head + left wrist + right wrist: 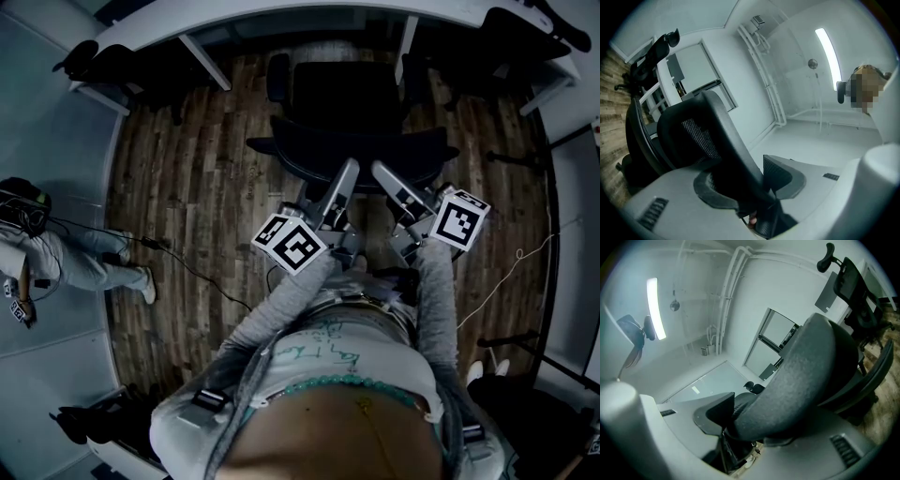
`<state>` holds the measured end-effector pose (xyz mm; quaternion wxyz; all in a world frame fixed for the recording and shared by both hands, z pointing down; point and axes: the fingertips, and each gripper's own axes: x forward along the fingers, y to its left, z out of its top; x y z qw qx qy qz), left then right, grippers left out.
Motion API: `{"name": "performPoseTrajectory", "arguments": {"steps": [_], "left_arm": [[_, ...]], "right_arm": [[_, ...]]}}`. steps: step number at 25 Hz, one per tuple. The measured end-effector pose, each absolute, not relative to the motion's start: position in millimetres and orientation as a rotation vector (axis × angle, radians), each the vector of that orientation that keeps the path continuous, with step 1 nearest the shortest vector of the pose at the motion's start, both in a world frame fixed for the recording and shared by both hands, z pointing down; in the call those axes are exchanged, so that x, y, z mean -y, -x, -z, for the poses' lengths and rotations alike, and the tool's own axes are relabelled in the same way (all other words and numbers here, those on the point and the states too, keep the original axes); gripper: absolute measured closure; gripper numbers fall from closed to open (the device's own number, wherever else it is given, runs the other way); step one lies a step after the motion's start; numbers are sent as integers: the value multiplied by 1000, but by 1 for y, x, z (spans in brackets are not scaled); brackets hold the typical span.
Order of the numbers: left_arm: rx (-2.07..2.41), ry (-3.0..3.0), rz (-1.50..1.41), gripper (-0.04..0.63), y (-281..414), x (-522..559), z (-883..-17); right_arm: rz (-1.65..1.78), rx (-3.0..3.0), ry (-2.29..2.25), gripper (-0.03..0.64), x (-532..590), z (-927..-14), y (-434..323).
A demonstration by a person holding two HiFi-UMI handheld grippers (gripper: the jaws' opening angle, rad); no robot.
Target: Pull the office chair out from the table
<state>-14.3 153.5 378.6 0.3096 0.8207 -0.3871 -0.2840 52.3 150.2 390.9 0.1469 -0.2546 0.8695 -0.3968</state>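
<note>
Clamping the office chair (361,150) by the top rim of its backrest, the left hand-held gripper (348,171) and the right hand-held gripper (382,172) sit side by side near the middle of that rim.

Left gripper view: the left hand-held gripper (750,183) has its two dark pads pinching the black mesh backrest of the office chair (708,136), one pad on each face.

Right gripper view: the right hand-held gripper (750,427) likewise pinches the padded rim of the office chair (801,376), which fills the gap between its jaws.

Head view: the chair stands on the wooden floor (197,159) with its backrest towards the person holding the grippers. Its seat lies on the far side, just beside the near edge of the white curved surface (309,17); whether the seat reaches under that edge cannot be told. Further black chairs stand at the far left (103,61) and far right (530,28) of the surface. A second person (56,258) is at the left, with a cable (187,267) trailing across the floor.
</note>
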Motion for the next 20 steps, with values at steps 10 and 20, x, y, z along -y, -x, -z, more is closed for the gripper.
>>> {"name": "performPoseTrajectory", "arguments": {"steps": [10, 20], "left_arm": [[1032, -2174, 758, 419, 0, -187, -380], [1003, -2187, 755, 416, 13, -191, -378]], "right_arm": [[1130, -2513, 701, 419, -183, -391, -66], [1116, -2504, 701, 413, -188, -389, -52]]}}
